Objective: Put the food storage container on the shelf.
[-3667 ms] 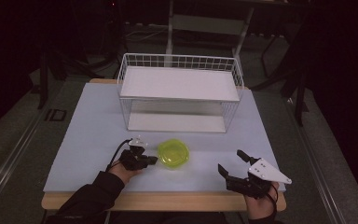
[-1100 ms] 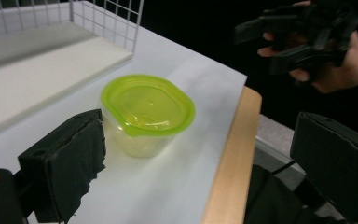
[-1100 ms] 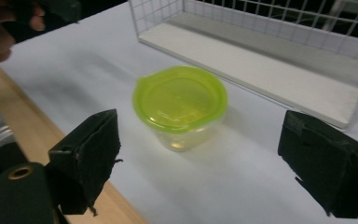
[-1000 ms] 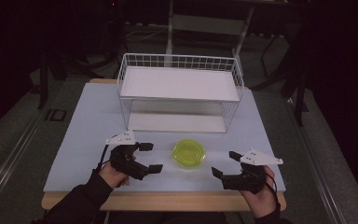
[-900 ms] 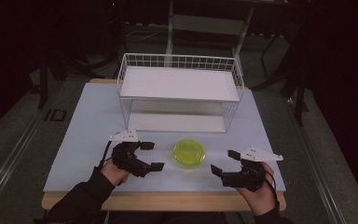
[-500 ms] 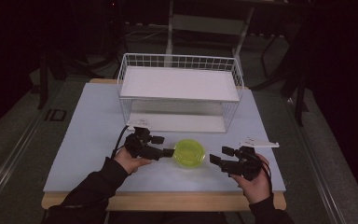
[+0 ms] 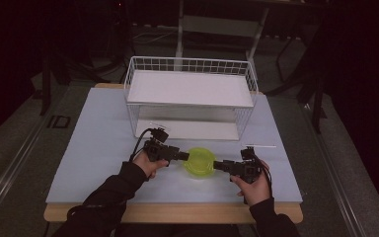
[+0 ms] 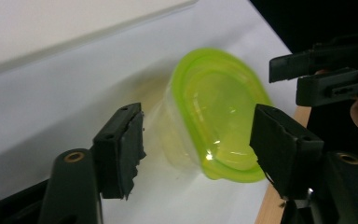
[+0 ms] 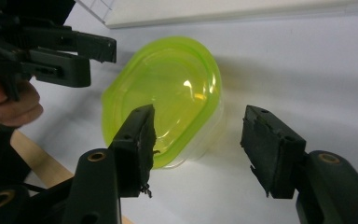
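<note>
L gripper (image 7: 181, 156): jaws about half open, have just been closing. Tub (image 7: 200, 161) sits between its fingers (image 8: 119, 149), seen in the L gripper view; a gap shows on the near finger's side, far finger overlaps the lid rim, contact there can't be told. Not gripping yet.

R gripper (image 7: 218, 165): jaws about half open, have just been closing. Tub partly between its fingers (image 9: 137, 147); one finger in front of the lid rim, the other well clear of the tub wall, seen in the R gripper view. No grip.

Tub: 1 pc, clear body w/ yellow-green lid (image 8: 219, 112), lid on. Stands on the table (image 7: 98, 138), directly between the two sets of fingertips, L tips at one side, R tips at the opposite side. Looks tilted in both gripper views; in the high view it sits flat.

Rack (image 7: 190, 98): 1 pc, white wire, w/ a white shelf board; beyond both sets of fingers, past the tub, apart from it.

Grippers: 2, each in one hand; dark sleeves enter from the near table edge.

Count: tub 1, lid 1, rack 1, grippers 2, fingers 4.
</note>
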